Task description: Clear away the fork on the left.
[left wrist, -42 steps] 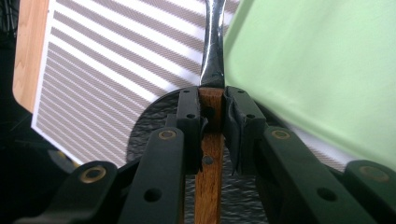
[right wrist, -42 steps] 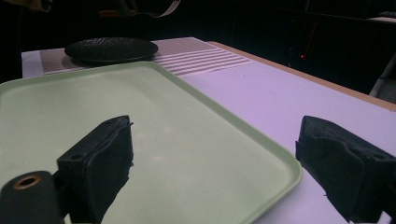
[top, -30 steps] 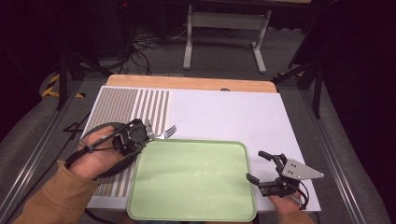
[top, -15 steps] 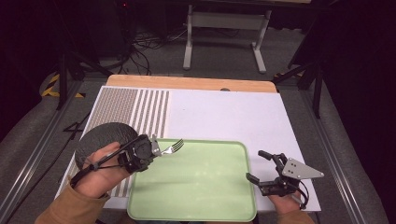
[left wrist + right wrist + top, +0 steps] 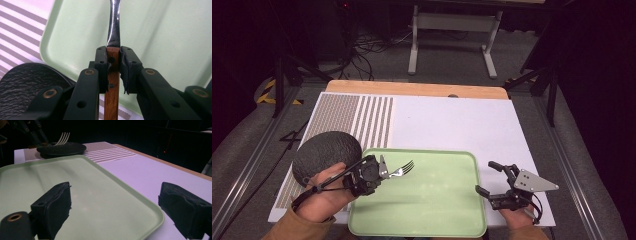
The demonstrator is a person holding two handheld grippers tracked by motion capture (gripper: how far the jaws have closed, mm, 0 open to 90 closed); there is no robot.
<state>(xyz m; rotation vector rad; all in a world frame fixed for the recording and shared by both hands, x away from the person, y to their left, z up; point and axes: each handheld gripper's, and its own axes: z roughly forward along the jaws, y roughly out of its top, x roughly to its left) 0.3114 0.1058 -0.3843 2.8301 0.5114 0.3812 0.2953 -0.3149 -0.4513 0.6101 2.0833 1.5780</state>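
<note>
- Your left gripper [image 5: 379, 172] has its fingers [image 5: 101, 66] clamped on the fork [image 5: 402, 170] by its wooden handle; the handle's lower end is cut off in the left gripper view.
- The fork lies roughly level over the green tray [image 5: 437, 210], prongs pointing toward the tray's middle.
- A dark plate [image 5: 324, 150] sits just beside your left hand, partly hidden by it.
- Your right gripper [image 5: 489, 180] rests on the white surface [image 5: 452, 120] at the tray's right edge, fingers spread around nothing.
</note>
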